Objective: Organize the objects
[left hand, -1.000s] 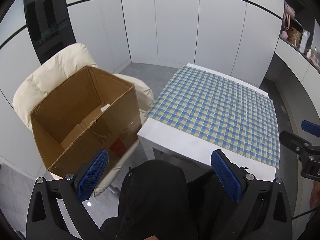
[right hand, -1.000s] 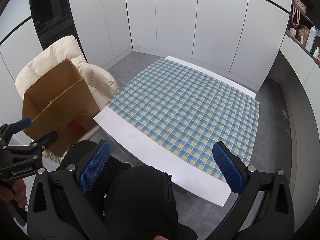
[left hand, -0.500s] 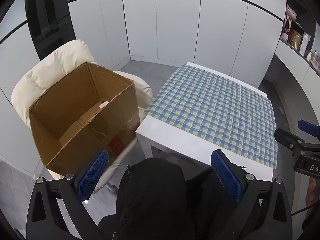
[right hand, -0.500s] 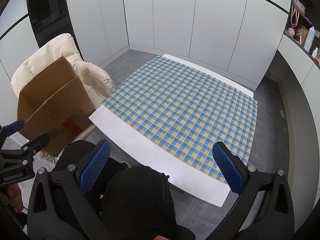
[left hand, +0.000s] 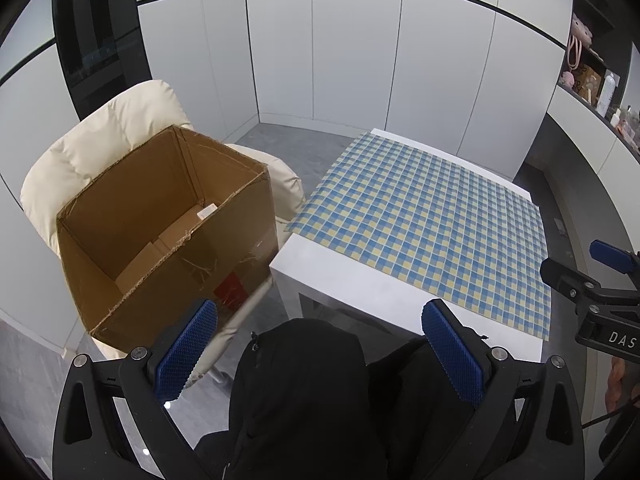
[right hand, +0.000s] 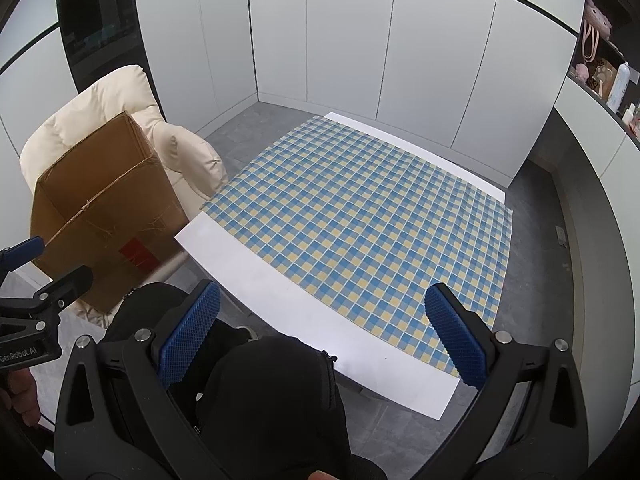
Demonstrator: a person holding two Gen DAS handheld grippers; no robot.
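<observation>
1. Brown cardboard: the box (left hand: 160,236) sits open-topped on the cream chair (left hand: 100,140), tilted a little, just left of the table (left hand: 332,276). In my left view I see down into it: loose flaps and a small white label on its floor, nothing else that I can make out. A red mark shows on its near outer wall.
2. From my right view the same box (right hand: 108,216) shows its outer walls only, with the chair (right hand: 104,108) behind it and its near corner close to the table's corner.
3. The table (right hand: 280,300) is white, with a blue-and-yellow checked cloth (right hand: 360,224) over most of its top; a bare white strip runs along the near edge. Nothing lies on the cloth.
4. My left tongs (left hand: 318,354) are held above my lap, blue pads wide apart, nothing between them.
5. My right tongs (right hand: 320,334) are likewise spread wide and empty, held over the table's near edge.
6. Each pair shows at the edge of the other's view, the right at the right of the left view, the left at the left of the right view.
7. Below both is my dark clothing (left hand: 304,396).
8. White cabinet panels (right hand: 320,40) line the far walls, and a shelf (right hand: 604,76) with small items sits at upper right.
</observation>
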